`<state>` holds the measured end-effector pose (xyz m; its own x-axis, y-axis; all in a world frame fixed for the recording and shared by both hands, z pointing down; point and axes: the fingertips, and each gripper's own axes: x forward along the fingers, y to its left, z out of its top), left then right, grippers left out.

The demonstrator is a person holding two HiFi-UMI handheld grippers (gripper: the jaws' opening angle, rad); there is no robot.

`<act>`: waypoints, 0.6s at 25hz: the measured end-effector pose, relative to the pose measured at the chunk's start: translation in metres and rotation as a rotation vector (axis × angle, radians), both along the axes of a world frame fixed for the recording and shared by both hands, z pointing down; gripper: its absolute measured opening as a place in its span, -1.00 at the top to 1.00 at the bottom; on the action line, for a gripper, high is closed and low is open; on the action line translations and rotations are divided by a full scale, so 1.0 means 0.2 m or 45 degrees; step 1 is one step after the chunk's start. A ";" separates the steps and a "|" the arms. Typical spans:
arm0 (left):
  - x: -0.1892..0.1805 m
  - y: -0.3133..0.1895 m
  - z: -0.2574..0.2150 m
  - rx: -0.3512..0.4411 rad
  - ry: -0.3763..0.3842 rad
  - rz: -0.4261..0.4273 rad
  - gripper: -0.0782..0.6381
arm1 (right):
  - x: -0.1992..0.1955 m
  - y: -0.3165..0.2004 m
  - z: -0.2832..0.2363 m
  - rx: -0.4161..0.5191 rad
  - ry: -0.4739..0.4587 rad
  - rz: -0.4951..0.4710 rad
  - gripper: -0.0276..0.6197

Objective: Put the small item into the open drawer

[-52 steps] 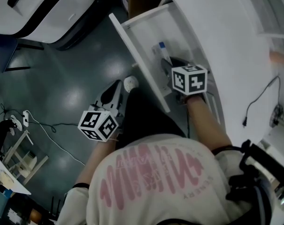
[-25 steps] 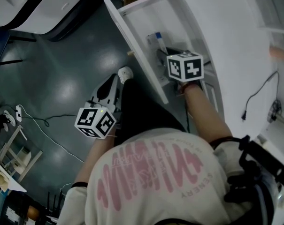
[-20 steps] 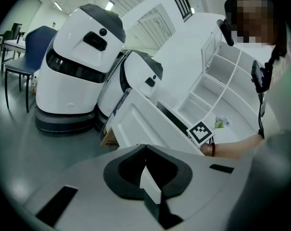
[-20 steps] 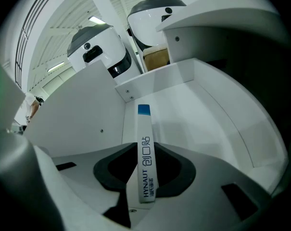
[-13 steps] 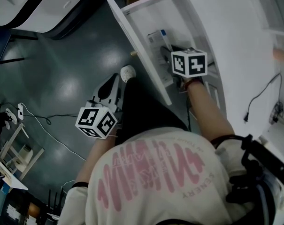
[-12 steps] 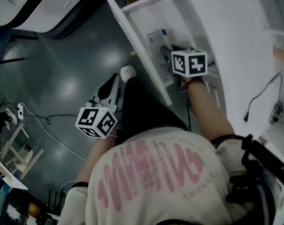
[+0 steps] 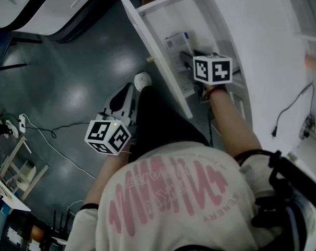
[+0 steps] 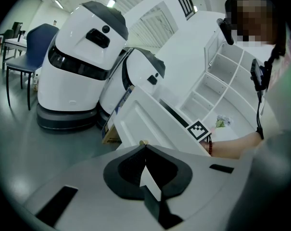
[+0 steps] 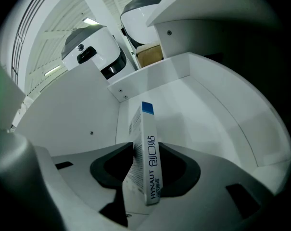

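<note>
Left gripper pressed together, empty, above the grey floor; right gripper down inside the open drawer, jaws just been opening, small box leaning loose between them on the drawer bottom.

Right claw: in head view, jaw tips buried under own marker cube. Jaws just opening, box between them. Box's near end under that cube in head view. Fine print on side panel too small to read. Drawer: far corner cut by top edge, near end lost behind forearm. Clutter at lower left too dim and small to name.
</note>
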<state>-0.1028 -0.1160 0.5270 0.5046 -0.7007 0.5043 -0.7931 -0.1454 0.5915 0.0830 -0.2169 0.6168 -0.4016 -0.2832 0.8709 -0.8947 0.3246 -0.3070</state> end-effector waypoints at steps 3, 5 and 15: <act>0.00 0.00 0.00 -0.002 0.002 0.002 0.70 | 0.00 -0.01 0.00 -0.001 0.000 0.001 0.38; 0.00 0.00 0.00 -0.004 0.000 0.003 0.70 | 0.00 -0.01 0.01 -0.003 0.001 0.001 0.37; -0.01 0.00 0.01 -0.002 0.000 0.004 0.70 | 0.00 -0.01 0.04 -0.026 0.027 0.011 0.27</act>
